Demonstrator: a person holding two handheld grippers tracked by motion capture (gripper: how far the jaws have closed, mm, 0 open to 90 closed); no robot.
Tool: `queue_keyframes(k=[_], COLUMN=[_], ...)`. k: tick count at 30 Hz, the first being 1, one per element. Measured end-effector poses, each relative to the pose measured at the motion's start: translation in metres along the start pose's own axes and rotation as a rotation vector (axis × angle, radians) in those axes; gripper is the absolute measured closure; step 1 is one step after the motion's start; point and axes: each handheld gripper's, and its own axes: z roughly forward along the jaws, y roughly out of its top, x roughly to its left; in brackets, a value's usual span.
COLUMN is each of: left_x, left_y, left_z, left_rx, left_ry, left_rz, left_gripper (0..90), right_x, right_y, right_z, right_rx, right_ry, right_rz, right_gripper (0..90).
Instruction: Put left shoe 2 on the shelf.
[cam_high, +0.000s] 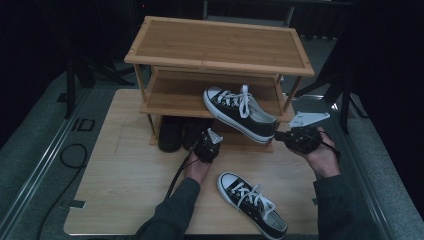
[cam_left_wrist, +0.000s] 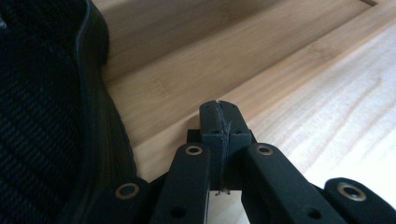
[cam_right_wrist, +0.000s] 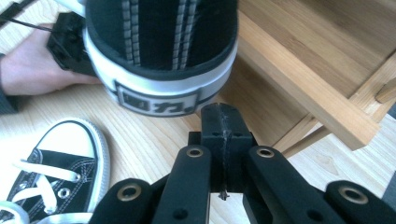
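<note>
Overhanging the shelf (cam_high: 175, 100), the sneaker (cam_high: 240, 112) sits before closed right tongs (cam_right_wrist: 219, 114).

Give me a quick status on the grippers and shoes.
Both grippers shut, empty. One sneaker half on the middle shelf, heel overhanging. Second sneaker on the table. Black shoes fill the bottom left.

Probably a dim recording studio: dark curtains (cam_high: 30, 60), floor cables (cam_high: 70, 155).

High view is pretty dim and grainy, everything around the table (cam_high: 125, 170) sinking into black. Both gripper views are way brighter, though close-up stuff looks soft and blurry.
</note>
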Motion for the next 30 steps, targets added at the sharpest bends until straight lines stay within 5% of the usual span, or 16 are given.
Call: queue_keyframes(k=[20, 24, 30], left_x=[-0.003, 0.003, 0.005], left_y=[0.013, 0.012, 0.011], left_z=[0.023, 0.025, 0.026], left_rx=[-0.016, -0.013, -0.013], left_ry=[0.073, 0.061, 0.071], left_rz=[-0.054, -0.092, -0.086], left_gripper=[88.8, 88.8, 89.3], right_x=[0.026, 0.027, 0.025], right_y=[-0.013, -0.011, -0.013], right_z=[-0.031, -0.03, -0.023], right_rx=[-0.123, -0.12, -0.123], right_ry=[0.016, 0.012, 0.02], right_rz=[0.0, -0.008, 0.01], right_gripper=[90.0, 90.0, 90.0])
